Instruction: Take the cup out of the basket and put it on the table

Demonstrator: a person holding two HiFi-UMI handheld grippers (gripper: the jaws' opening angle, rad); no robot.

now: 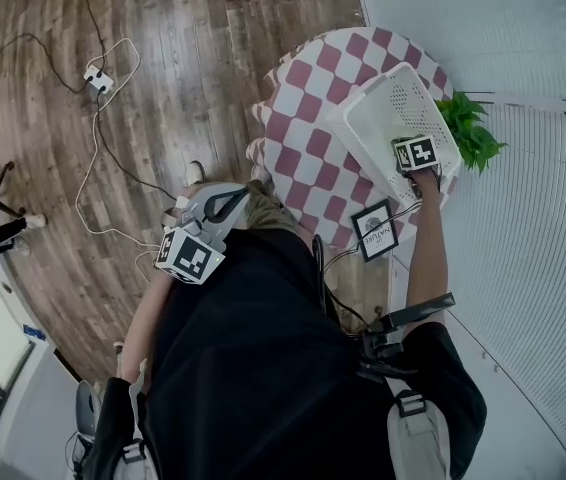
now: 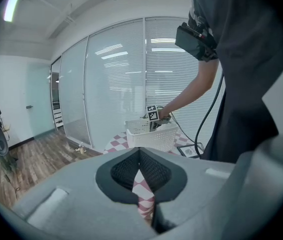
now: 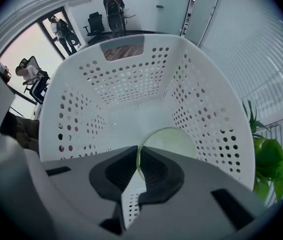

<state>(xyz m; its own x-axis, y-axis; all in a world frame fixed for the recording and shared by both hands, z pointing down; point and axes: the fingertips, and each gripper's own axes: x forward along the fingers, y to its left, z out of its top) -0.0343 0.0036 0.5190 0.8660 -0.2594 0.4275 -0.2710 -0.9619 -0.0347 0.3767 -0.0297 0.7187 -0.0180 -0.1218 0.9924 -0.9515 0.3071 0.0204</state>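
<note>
A white perforated basket [image 1: 383, 118] stands on the round table with a red-and-white checked cloth [image 1: 303, 128]. My right gripper [image 1: 415, 155] reaches down into the basket at its near corner. In the right gripper view my right gripper [image 3: 138, 156] is shut on the thin rim of a pale green translucent cup [image 3: 174, 141] that sits low in the basket [image 3: 131, 79]. The head view does not show the cup. My left gripper [image 1: 228, 201] hangs by my side over the floor, shut and holding nothing [image 2: 139, 155]. From there the basket [image 2: 149, 134] and the right gripper [image 2: 154, 115] show far off.
A green plant [image 1: 468, 128] stands right behind the basket against the glass wall. A framed sign [image 1: 375, 230] leans by the table's foot. Cables and a power strip [image 1: 100, 78] lie on the wooden floor. People stand at the room's far end [image 3: 114, 4].
</note>
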